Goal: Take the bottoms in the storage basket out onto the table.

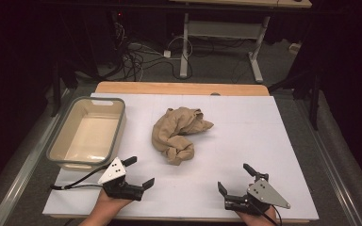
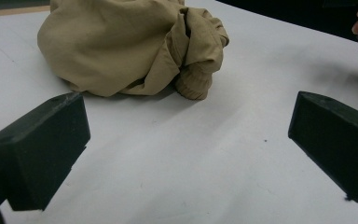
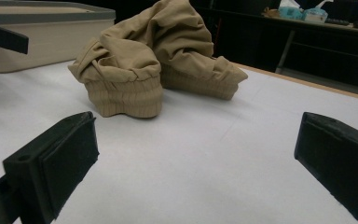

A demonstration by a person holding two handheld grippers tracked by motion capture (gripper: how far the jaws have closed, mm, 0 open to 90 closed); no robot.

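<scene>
A crumpled tan garment [image 1: 179, 133] with ribbed cuffs lies in a heap at the middle of the white table sheet [image 1: 245, 136]. My left gripper [image 1: 139, 172] rests near the front edge, left of centre, open and holding nothing, with its jaws turned toward the garment [image 2: 130, 46]. At the front right my right gripper [image 1: 235, 177] is also open and holds nothing, and the garment [image 3: 154, 70] lies a short way ahead of its jaws. Neither gripper touches the cloth.
A beige bin [image 1: 88, 133] with a grey rim stands at the left of the table, beside the garment, and its wall [image 3: 42, 32] appears in the right gripper view. Behind the table are a desk frame [image 1: 221, 33] and floor cables [image 1: 136, 59].
</scene>
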